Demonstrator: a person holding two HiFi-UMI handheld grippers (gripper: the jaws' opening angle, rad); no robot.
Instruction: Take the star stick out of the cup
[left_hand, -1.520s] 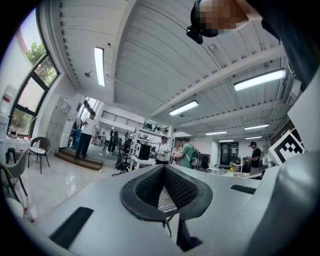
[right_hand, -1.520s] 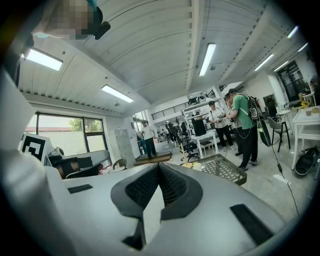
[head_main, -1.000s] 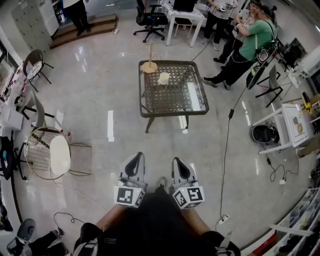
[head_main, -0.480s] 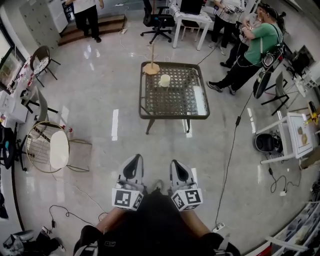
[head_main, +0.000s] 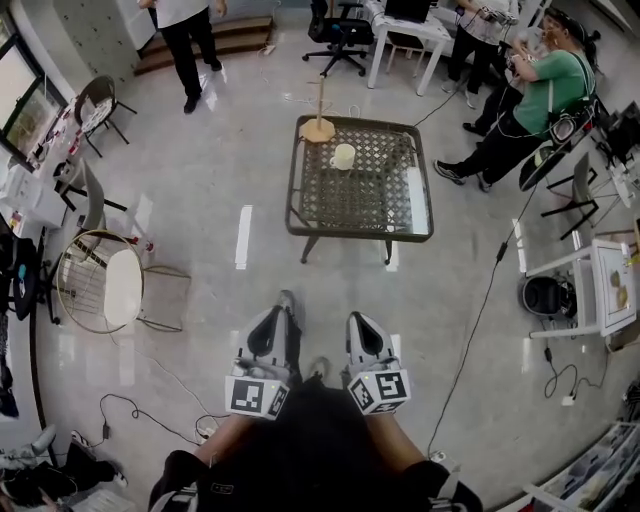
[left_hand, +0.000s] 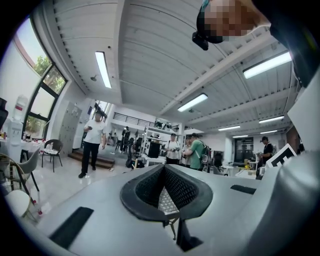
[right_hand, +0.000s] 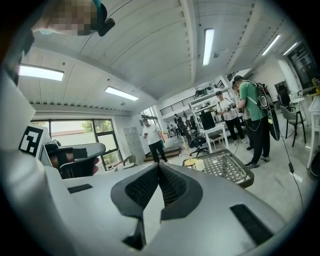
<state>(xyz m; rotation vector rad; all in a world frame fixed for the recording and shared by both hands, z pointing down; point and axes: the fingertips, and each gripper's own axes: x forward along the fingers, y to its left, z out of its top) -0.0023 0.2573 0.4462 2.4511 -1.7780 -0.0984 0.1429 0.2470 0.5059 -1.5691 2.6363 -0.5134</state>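
head view, person standing. left gripper (head_main: 270, 322) and right gripper (head_main: 360, 325) are held low and close to the body, side by side, pointing toward the table (head_main: 360, 234). in each gripper view the two jaws meet along their mesh pads with nothing between them, so both tongs are closed and empty.

progress: the task looks unstarted. no reach has been made, nothing is gripped, and the cup (head_main: 343, 156) stands untouched on the far part of the table top. what is left is the whole job: close the gap to the table, part one pair of jaws, grip the star stick, and lift it clear of the cup.

position of the target: the cup lies well ahead of both grippers, across a stretch of bare floor (head_main: 200, 190), roughly in line with the right gripper. the star stick itself is too small to resolve at this range. a thin upright pole (head_main: 319, 105) on a round tan base stands just beside the cup toward the table's far left corner, and it may be the stick, though it seems to stand outside the cup rather than in it.
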